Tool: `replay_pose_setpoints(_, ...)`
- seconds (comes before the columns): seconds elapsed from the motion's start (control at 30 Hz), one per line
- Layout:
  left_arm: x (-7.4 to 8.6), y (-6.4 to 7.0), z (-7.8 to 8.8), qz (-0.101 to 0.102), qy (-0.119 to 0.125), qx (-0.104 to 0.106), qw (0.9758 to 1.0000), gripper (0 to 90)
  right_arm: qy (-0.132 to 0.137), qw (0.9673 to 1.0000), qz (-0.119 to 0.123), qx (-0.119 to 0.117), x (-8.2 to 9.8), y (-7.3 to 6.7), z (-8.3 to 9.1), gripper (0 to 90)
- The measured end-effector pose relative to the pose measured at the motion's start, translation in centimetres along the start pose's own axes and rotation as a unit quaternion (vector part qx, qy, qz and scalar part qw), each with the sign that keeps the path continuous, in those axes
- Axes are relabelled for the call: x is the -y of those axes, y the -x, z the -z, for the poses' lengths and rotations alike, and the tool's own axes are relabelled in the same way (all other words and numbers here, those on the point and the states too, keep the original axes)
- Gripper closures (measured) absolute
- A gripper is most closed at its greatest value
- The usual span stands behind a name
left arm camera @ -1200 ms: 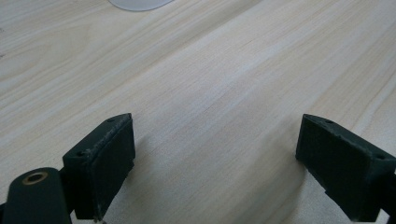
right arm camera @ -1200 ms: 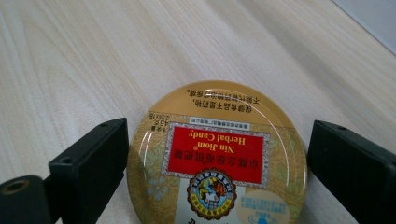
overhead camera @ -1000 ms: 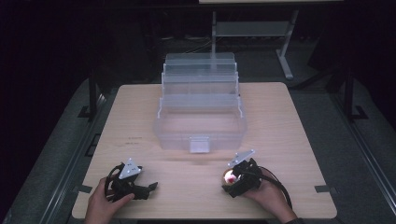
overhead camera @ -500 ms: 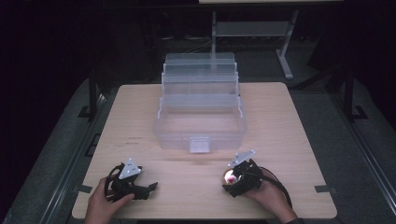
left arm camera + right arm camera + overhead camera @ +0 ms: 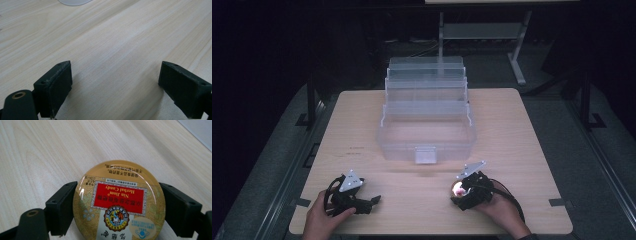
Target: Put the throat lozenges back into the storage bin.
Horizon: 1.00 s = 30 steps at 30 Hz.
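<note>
Gripping a round candy tin from either side, your right gripper has just been closing its jaws, and the tin sits between them with both black pads pressed against its rim; the gold lid faces up, its red label reading "Nin Jiom Herbal Candy" upside down in the right gripper view; the tin lies flat on the wooden table, at the near edge on your right side, where the high view shows the right gripper as a dark shape with a pale glow at its front and your hand behind it.

Your left gripper stands wide, its two pads well apart with bare wood between them and nothing touching either one; in the high view the left gripper rests low at the near left of the table, held in your left hand, its jaws pointing toward the middle of the table.

A clear plastic box with stepped tiers sits in the middle of the table, farther from you than both grippers and well apart from them; a small latch shows on its front wall, facing you; a pale rounded edge of something translucent shows at the top of the left gripper view, but you cannot tell from there what it is.
</note>
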<state>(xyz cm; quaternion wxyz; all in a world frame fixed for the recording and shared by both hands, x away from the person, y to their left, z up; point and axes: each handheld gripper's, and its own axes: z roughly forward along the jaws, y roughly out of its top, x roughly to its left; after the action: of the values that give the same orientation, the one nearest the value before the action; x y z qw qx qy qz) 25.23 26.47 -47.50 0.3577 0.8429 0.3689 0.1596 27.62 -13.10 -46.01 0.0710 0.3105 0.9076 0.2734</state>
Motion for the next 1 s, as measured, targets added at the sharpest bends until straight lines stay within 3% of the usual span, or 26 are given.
replay_pose_setpoints(1.0,0.0,0.0,0.0,-0.001,0.0,0.0,1.0,10.9,0.008,0.9999,-0.006,0.006,0.2,0.6,1.2,19.6)
